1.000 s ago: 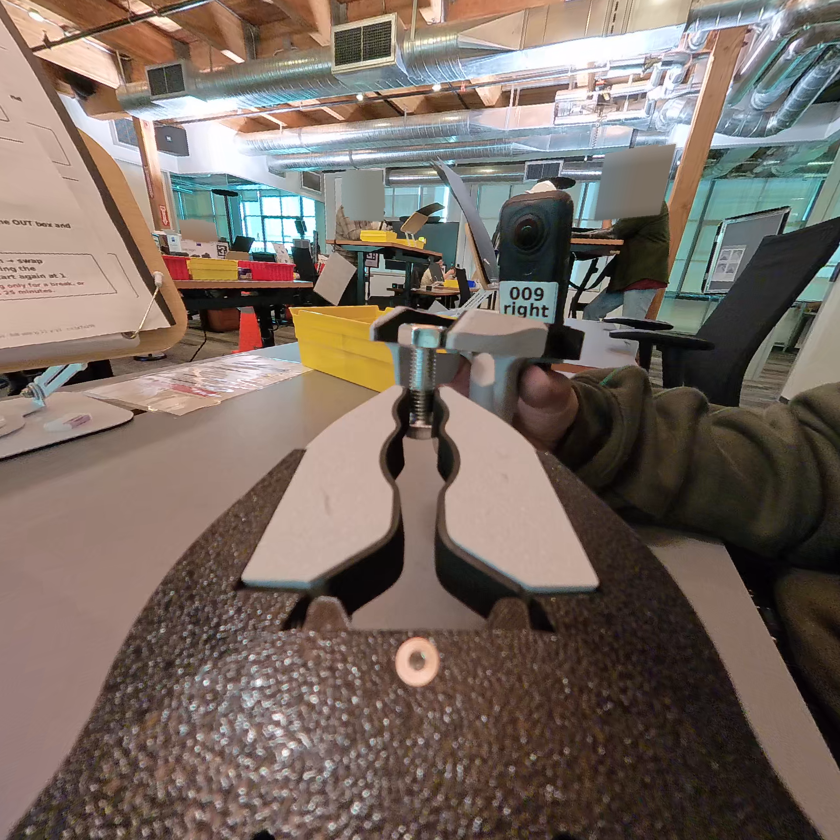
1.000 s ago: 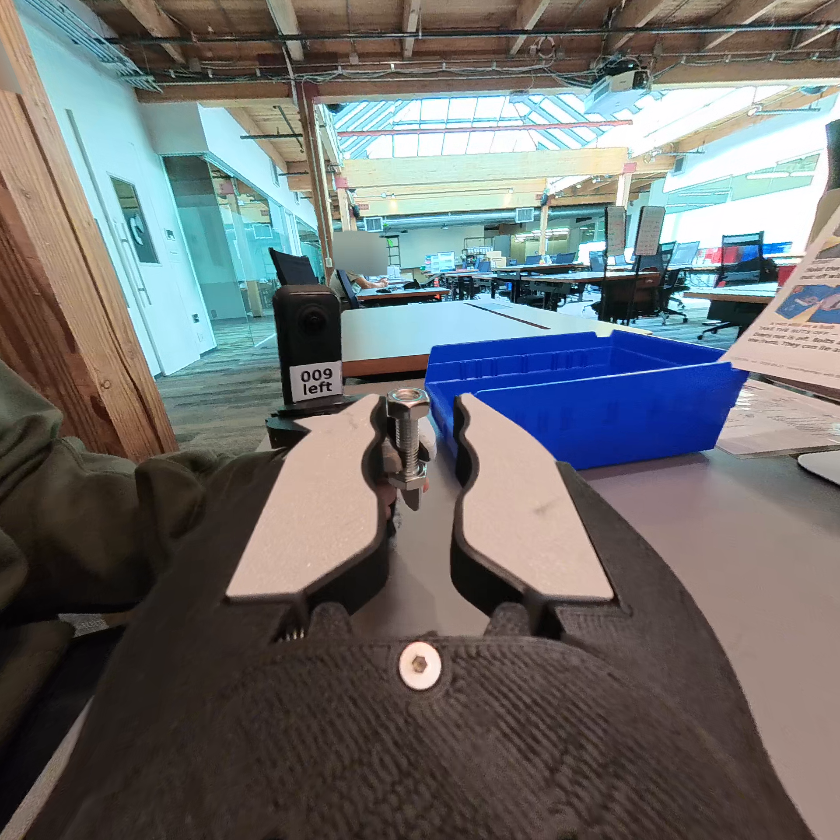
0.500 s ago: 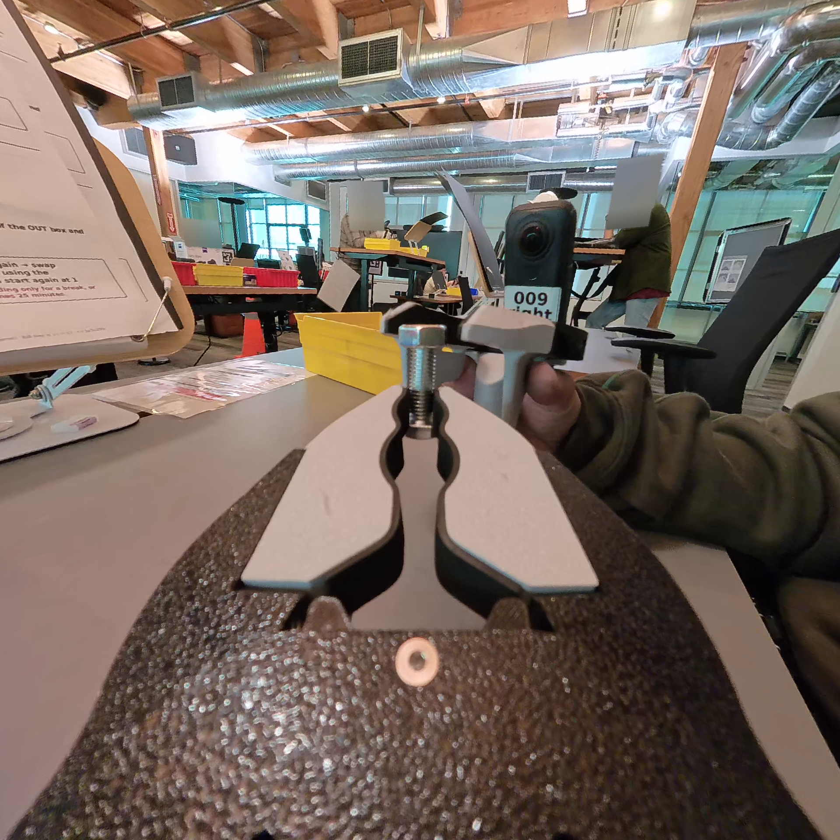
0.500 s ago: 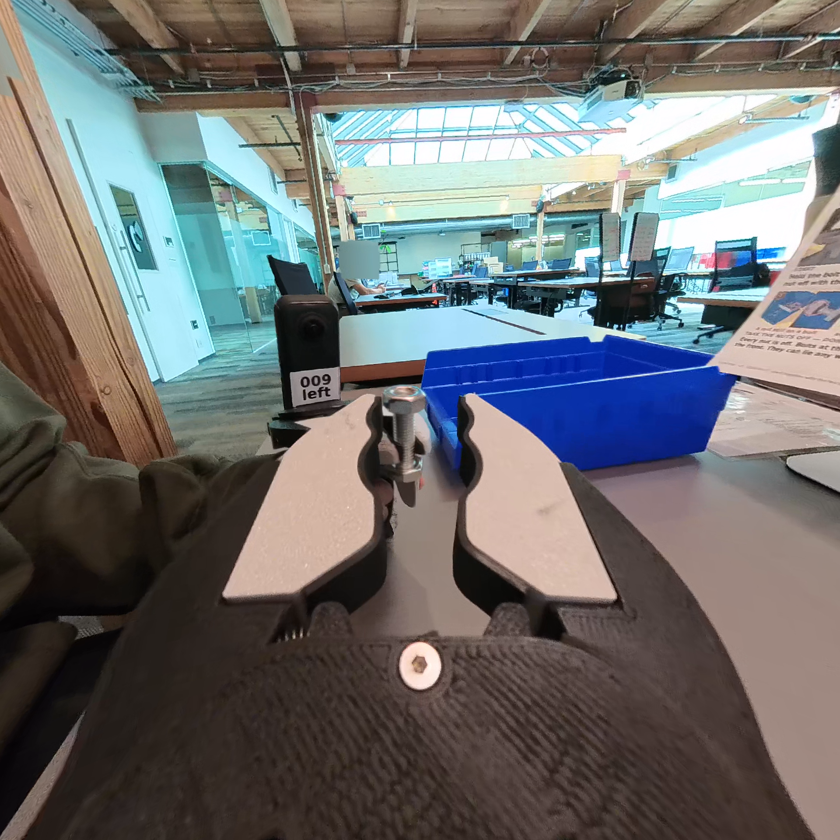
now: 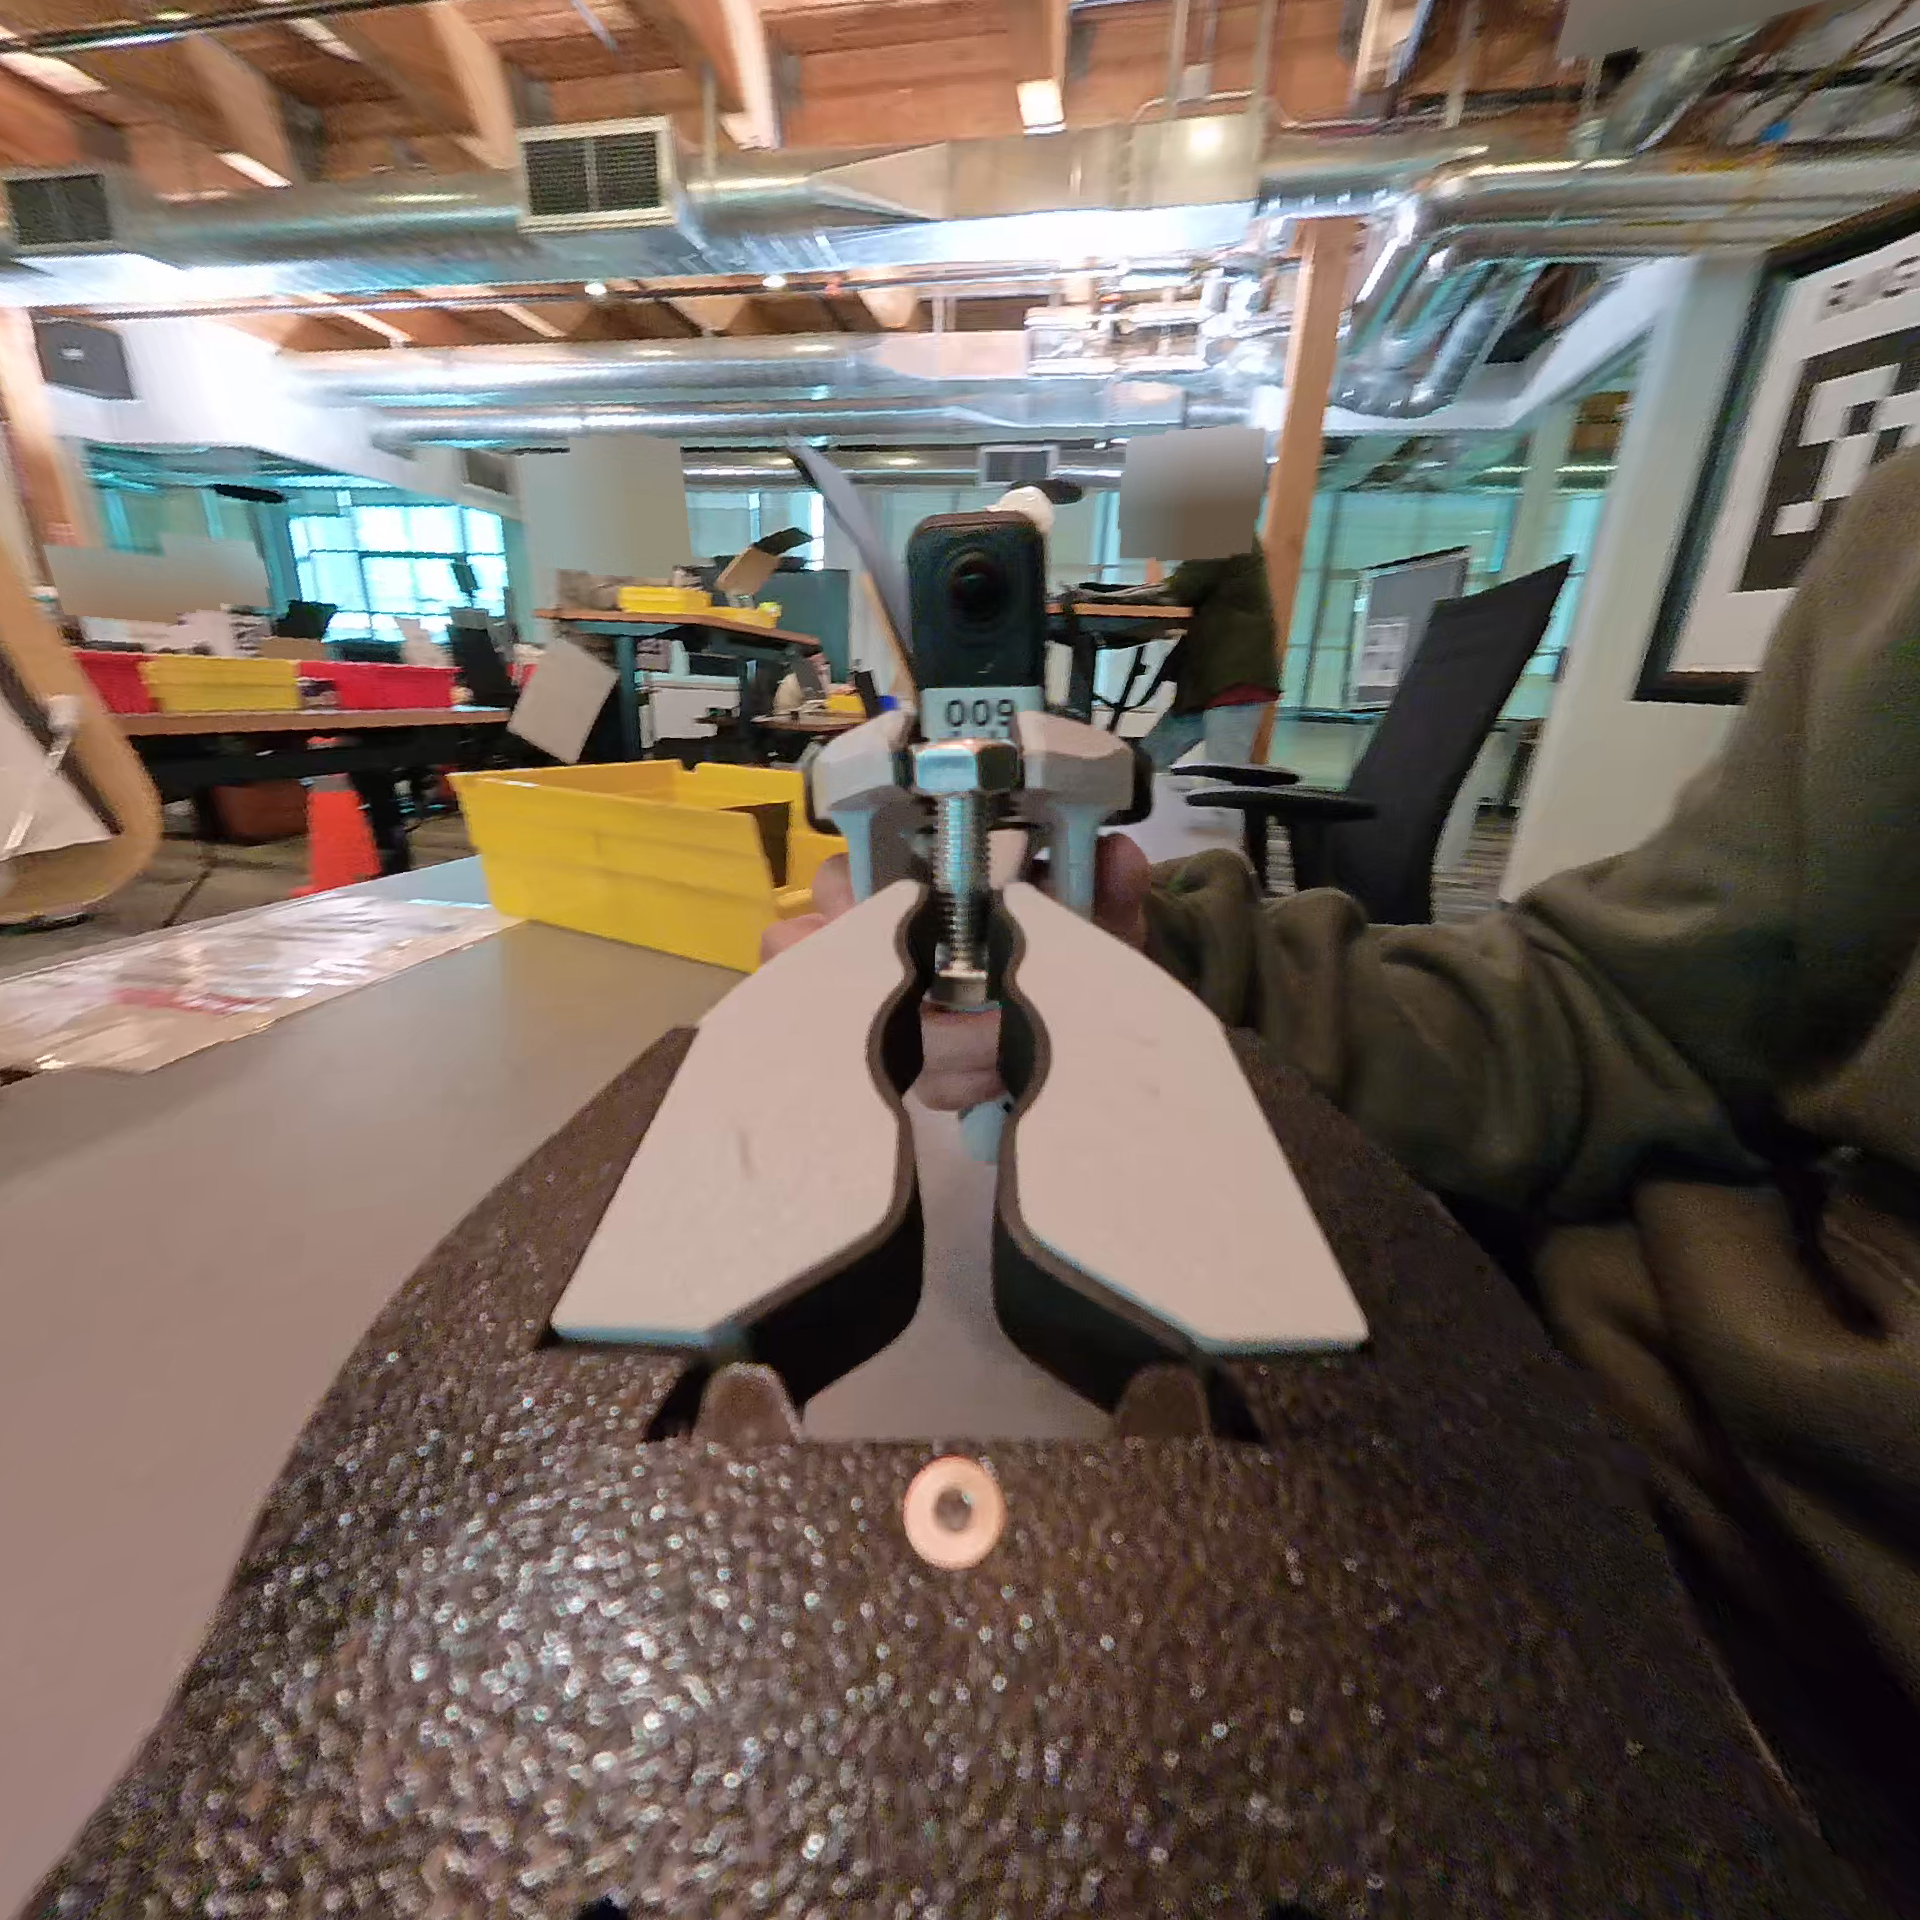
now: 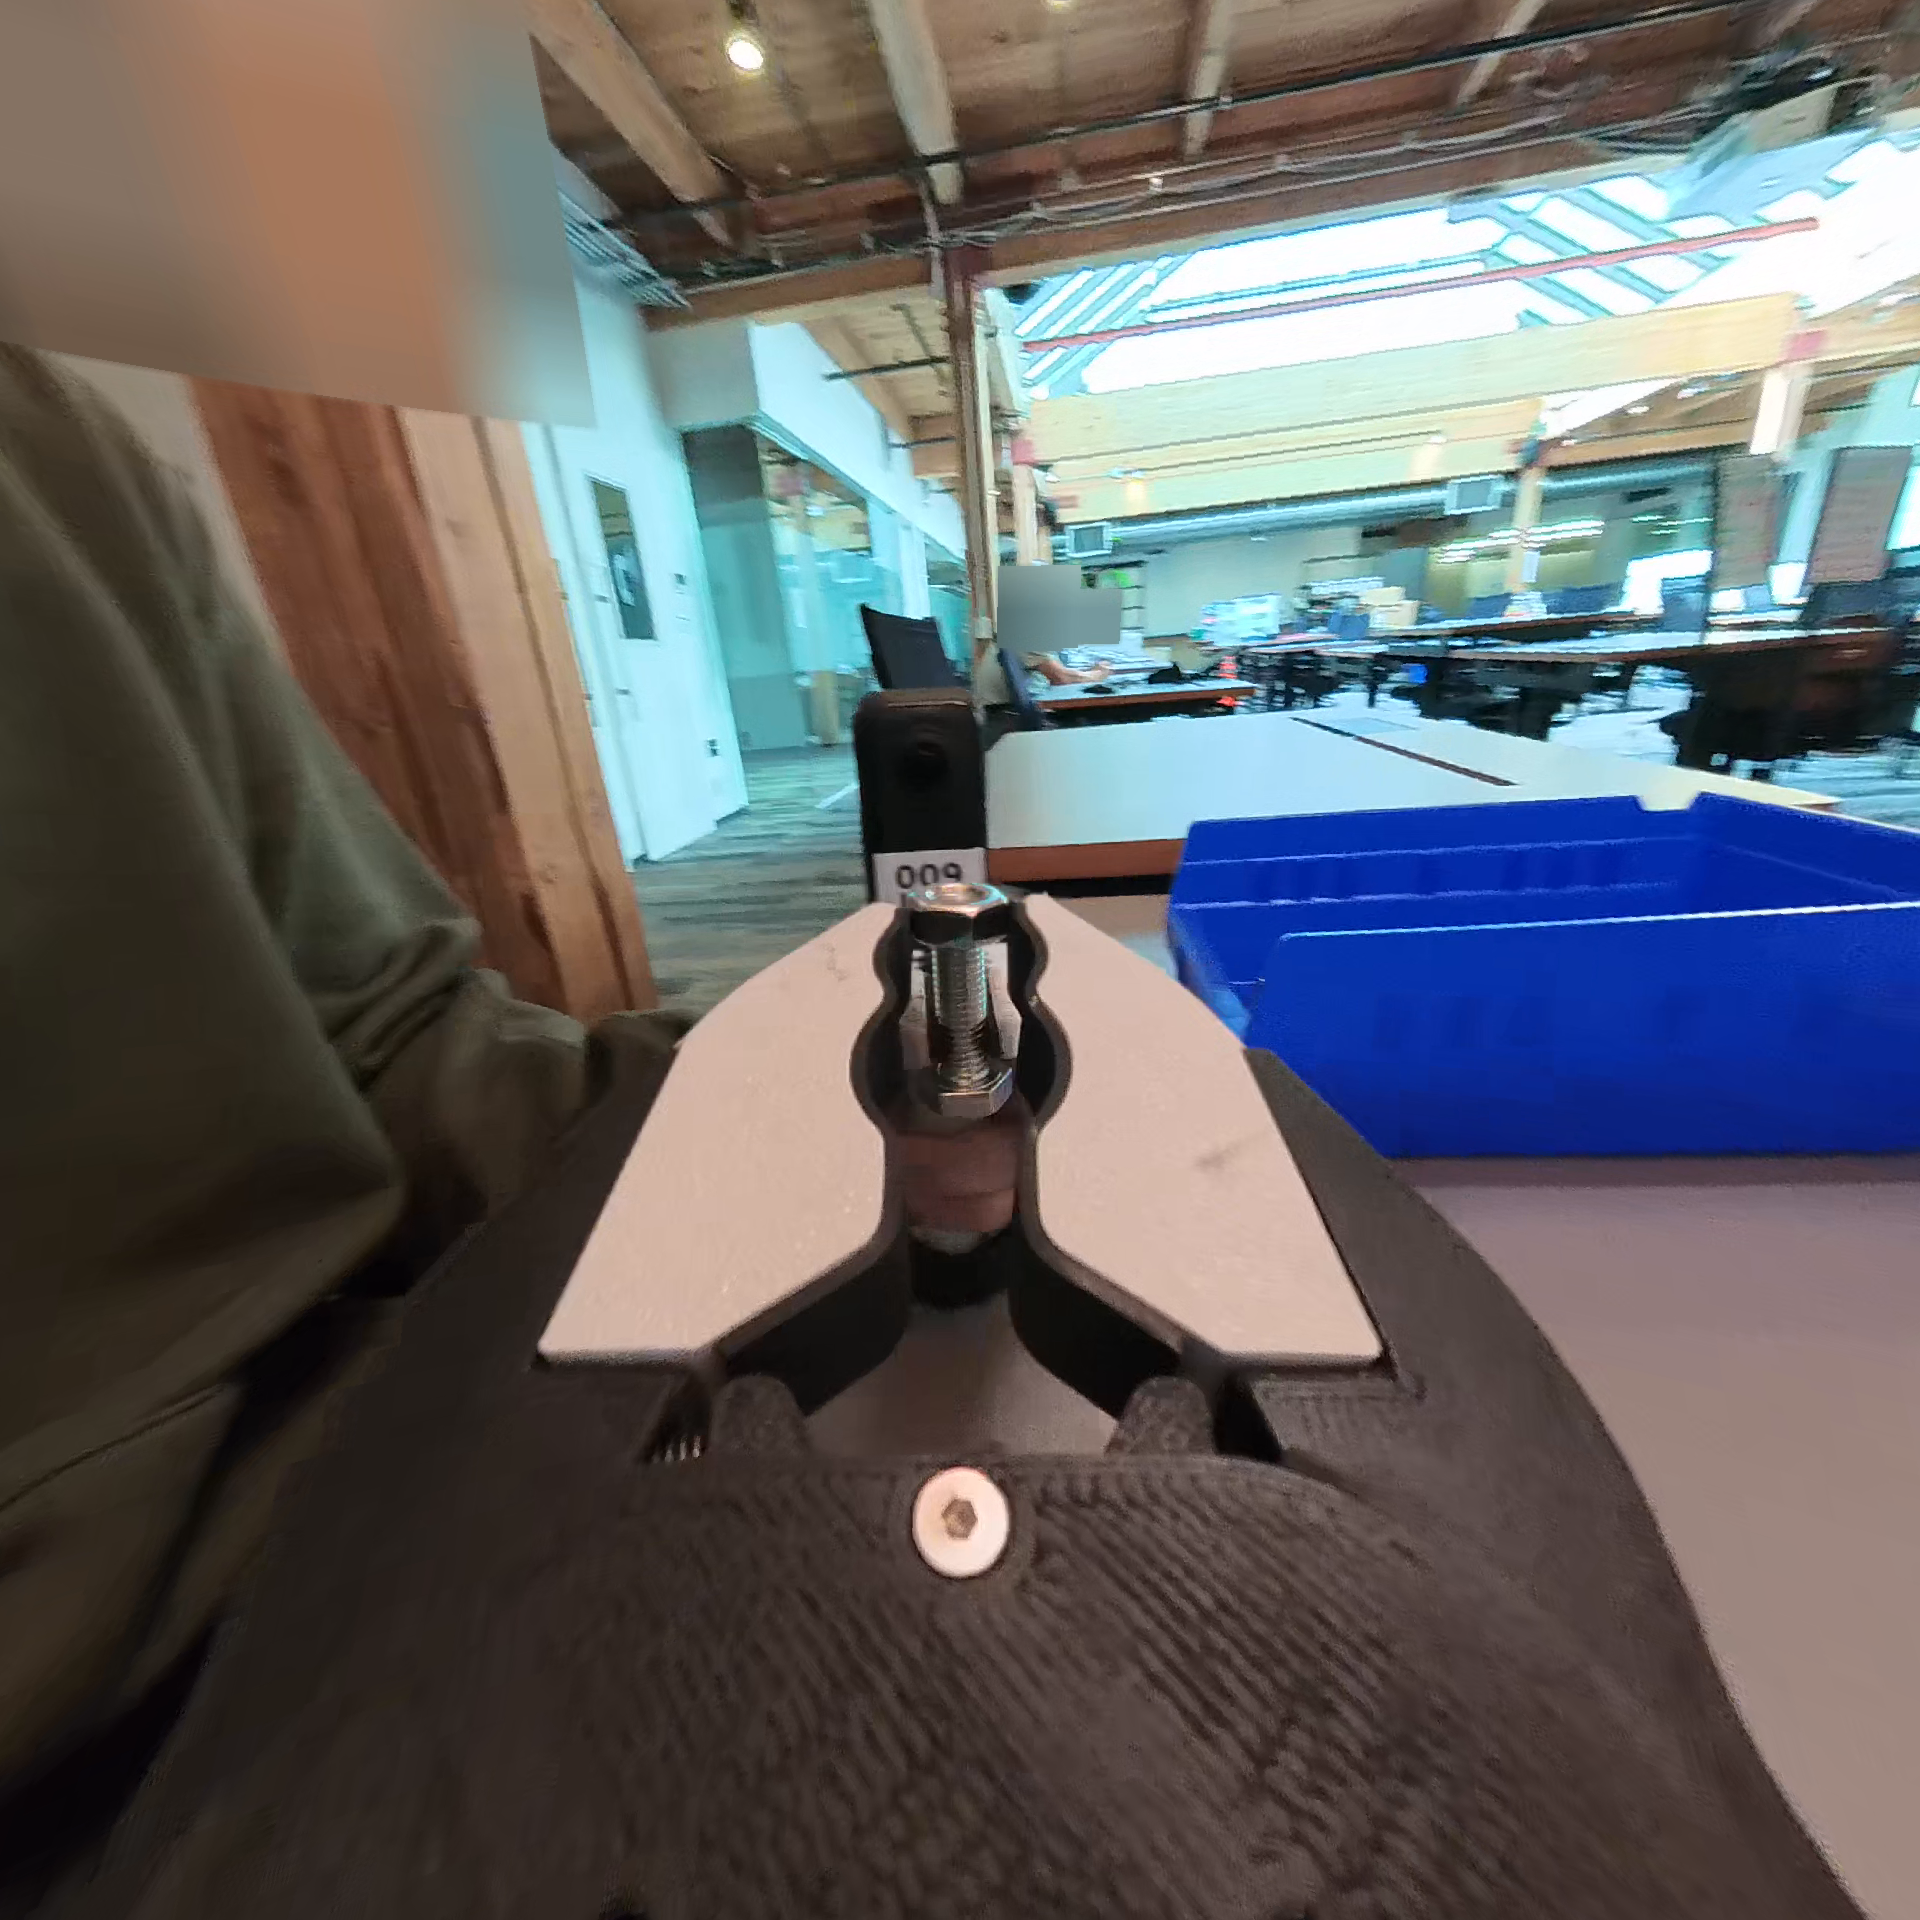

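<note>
1. The left gripper (image 5: pixel 961 961) is clenched on the lower threaded end of a steel bolt (image 5: pixel 961 873), right at its fingertips. The bolt stands upright with its hex head on top.
2. The right gripper (image 6: pixel 958 940) faces it head-on and is clamped around the same bolt's hex head (image 6: pixel 954 914). In its own view, a nut (image 6: pixel 961 1091) sits on the threads lower down, in the gap between its two fingers.
3. Seen from the left one, the right gripper's pale fingertips (image 5: pixel 862 774) hug the bolt head from both sides, with a bare hand (image 5: pixel 1117 894) just behind them.
4. A yellow bin (image 5: pixel 623 852) sits ahead and left of the left gripper on the grey table (image 5: pixel 312 1091).
5. A blue bin (image 6: pixel 1558 966) is just ahead and right of the right gripper.
6. Olive-green sleeves (image 5: pixel 1507 1039) come in from the side.
</note>
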Tool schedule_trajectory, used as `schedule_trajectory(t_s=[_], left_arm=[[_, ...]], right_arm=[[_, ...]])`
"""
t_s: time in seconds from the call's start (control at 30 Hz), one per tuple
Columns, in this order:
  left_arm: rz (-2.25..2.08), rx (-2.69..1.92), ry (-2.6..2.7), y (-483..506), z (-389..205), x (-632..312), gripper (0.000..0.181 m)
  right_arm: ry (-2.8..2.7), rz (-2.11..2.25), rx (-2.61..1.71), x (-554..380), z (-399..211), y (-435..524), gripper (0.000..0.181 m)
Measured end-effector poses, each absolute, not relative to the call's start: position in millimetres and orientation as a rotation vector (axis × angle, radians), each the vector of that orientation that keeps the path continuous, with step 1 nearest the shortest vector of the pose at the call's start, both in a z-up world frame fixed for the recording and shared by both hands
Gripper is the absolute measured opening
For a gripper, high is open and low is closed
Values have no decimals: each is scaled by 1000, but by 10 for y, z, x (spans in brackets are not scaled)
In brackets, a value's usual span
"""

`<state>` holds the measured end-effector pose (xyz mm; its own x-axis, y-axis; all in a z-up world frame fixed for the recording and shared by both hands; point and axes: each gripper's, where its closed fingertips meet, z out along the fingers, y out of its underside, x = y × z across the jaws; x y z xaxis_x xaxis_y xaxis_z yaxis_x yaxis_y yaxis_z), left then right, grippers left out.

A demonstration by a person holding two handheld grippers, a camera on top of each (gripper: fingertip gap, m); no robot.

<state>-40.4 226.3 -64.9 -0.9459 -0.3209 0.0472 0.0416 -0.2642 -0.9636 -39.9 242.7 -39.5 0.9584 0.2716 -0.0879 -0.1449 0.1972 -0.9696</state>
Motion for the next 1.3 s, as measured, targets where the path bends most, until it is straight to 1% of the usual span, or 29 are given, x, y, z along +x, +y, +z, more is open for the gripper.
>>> schedule_trajectory(t_s=[0.13, 0.23, 0.3, 0.37, 0.4, 0.5, 0.63, 0.8, 0.83, 0.93, 1.03, 1.13, 1.23, 1.3], left_arm=[[-2369, -314, 1741, 2256, -623, -460, 9], [-2264, -421, 1729, 2307, -695, -315, 9], [-2206, -473, 1709, 2354, -715, -244, 9], [-2128, -530, 1691, 2400, -745, -161, 9], [-2073, -568, 1680, 2430, -768, -108, 9], [-1947, -627, 1660, 2484, -811, -12, 9], [-1854, -634, 1680, 2453, -858, 27, 9], [-1840, -649, 1671, 2464, -860, 43, 9], [-1837, -652, 1667, 2468, -859, 47, 9], [-1838, -645, 1675, 2459, -861, 41, 9], [-1939, -564, 1713, 2401, -828, -63, 9], [-2184, -360, 1772, 2293, -691, -356, 9], [-2245, -253, 1831, 2214, -689, -494, 9], [-2219, -286, 1812, 2226, -697, -445, 9]], right_arm=[[-140, 377, -1316, -492, -360, 2405, 18], [-62, 321, -1335, -362, -420, 2436, 18], [1, 217, -1352, -230, -463, 2457, 29], [45, 156, -1362, -137, -472, 2462, 35], [61, 133, -1358, -110, -459, 2465, 41], [106, 44, -1360, -29, -454, 2499, 41], [152, -69, -1396, 57, -519, 2568, 33], [137, -88, -1421, 36, -555, 2602, 23], [127, -80, -1425, 19, -558, 2607, 19], [121, -74, -1432, 16, -566, 2609, 18], [80, 6, -1437, -50, -554, 2592, 18], [-47, 288, -1365, -320, -429, 2472, 18], [-120, 527, -1255, -505, -276, 2345, 18], [-120, 499, -1247, -488, -261, 2345, 18]])
